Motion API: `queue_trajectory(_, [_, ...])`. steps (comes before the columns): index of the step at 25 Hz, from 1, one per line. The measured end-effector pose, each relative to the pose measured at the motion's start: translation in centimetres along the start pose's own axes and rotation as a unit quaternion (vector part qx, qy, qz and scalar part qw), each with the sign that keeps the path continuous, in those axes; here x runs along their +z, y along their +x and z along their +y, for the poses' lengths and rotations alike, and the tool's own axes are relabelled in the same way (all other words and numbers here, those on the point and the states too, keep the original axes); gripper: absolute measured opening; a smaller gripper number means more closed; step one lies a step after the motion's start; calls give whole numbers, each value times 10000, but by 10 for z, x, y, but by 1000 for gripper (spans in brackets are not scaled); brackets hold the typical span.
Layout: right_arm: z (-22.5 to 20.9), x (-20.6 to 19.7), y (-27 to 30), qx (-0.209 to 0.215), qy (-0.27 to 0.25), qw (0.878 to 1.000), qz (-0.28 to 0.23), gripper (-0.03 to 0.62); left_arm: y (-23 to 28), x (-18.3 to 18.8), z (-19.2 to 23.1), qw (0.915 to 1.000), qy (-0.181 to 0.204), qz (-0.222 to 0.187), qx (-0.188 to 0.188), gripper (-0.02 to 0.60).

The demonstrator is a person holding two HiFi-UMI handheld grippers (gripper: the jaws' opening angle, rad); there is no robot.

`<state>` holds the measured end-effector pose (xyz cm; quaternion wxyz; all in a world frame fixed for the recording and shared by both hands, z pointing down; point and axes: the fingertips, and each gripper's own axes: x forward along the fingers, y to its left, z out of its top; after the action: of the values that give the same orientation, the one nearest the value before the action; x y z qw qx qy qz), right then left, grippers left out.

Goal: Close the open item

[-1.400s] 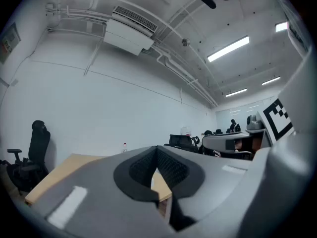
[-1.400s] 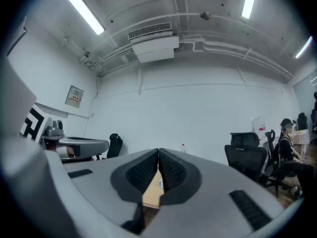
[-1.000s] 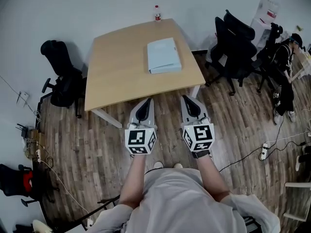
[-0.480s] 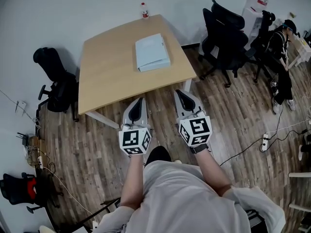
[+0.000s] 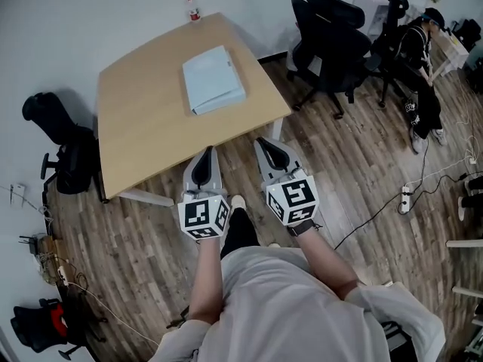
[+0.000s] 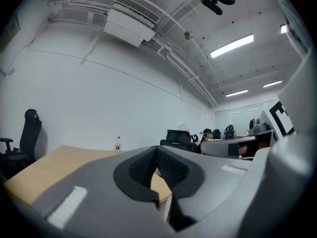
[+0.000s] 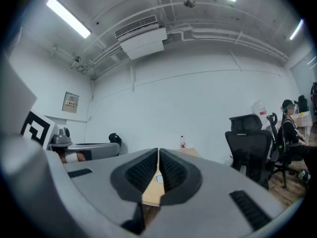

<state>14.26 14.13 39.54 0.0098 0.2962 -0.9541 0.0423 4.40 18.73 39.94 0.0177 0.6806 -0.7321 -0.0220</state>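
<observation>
**Walk-up to the table, folder not yet reached**

The pale blue folder (image 5: pixel 213 79) lies flat towards the far side of the table (image 5: pixel 143 127), well apart from both tools, with a small bottle (image 5: pixel 193 8) standing at the far edge behind it. From the head view it cannot be told whether its cover is fully down. The left tool (image 5: pixel 204 155) and right tool (image 5: pixel 266 143) are held side by side at the near edge of the table. Each has its jaws pressed together and nothing between them, as both gripper views confirm. Over the last second the table and folder have slid left in the head view. A dark-trousered leg (image 5: pixel 240 228) has also come forward between the tools, so the person appears to be stepping in and turning towards the work. Black chairs (image 5: pixel 332 44) stand to the right on the wood floor (image 5: pixel 362 172). The task looks to be at its approach: the tools would have to cross most of the table before any closing can begin
</observation>
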Motion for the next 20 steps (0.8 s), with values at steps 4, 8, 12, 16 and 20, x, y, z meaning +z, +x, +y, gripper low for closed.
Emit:
queue_trajectory(4, [-9,9,47,-77,-26,10000,-33,15,37,9,30,9999,7,-103,-82,9])
queue_trajectory(8, [-11,20,96,-97,-58,9999,-56,15,75,21,69,9998,74,-189,-64,9])
queue_trajectory(12, [-12,30,138,-117,-166,9997,-116,15,104,32,103,9995,141,-286,-56,9])
queue_trajectory(16, [-17,21,172,-161,-132,9998,11,15,127,24,128,9997,111,-174,-114,9])
queue_trajectory(20, [-25,12,211,-216,-17,9998,54,15,154,20,153,9995,170,-128,-227,9])
